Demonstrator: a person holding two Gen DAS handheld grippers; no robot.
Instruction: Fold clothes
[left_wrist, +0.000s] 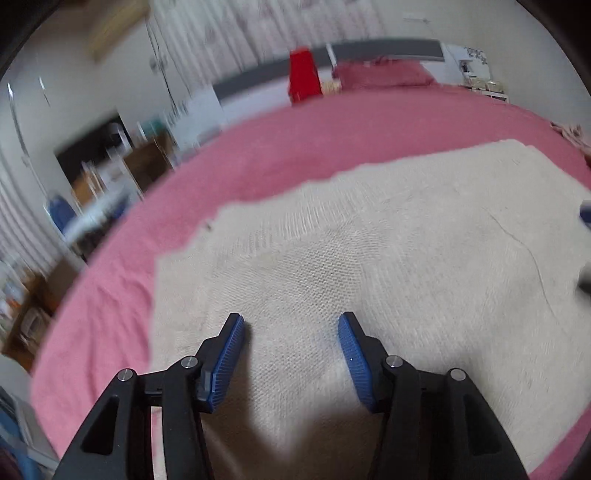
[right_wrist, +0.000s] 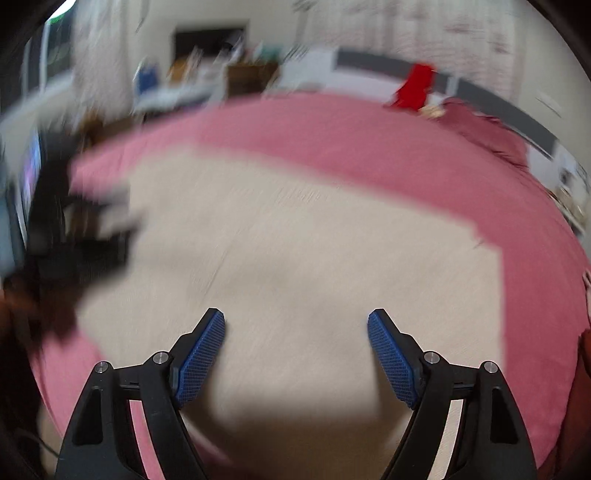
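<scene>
**Both grippers over the cream knit, nothing held**

I had the left gripper (left_wrist: 291, 325) angled down over a cream knitted garment (left_wrist: 369, 258) that lay spread flat on the pink bed cover (left_wrist: 258, 155). Its blue pads (left_wrist: 225, 365) stood apart with only the knit showing in the gap between them; they gripped nothing. The garment's ragged far edge ran across the cover, and its left edge fell just left of my left finger.

From the right wrist view, I saw the right gripper (right_wrist: 295, 321) over the same garment (right_wrist: 295, 240), jaws spread wider and empty. That picture was badly smeared, so I could not read the weave. A dark blurred shape at its left edge looked like the other gripper, but I could not be sure.

At the far side of the bed stood a red object (left_wrist: 303, 77), beside a dark pink pillow (left_wrist: 384, 74).
</scene>
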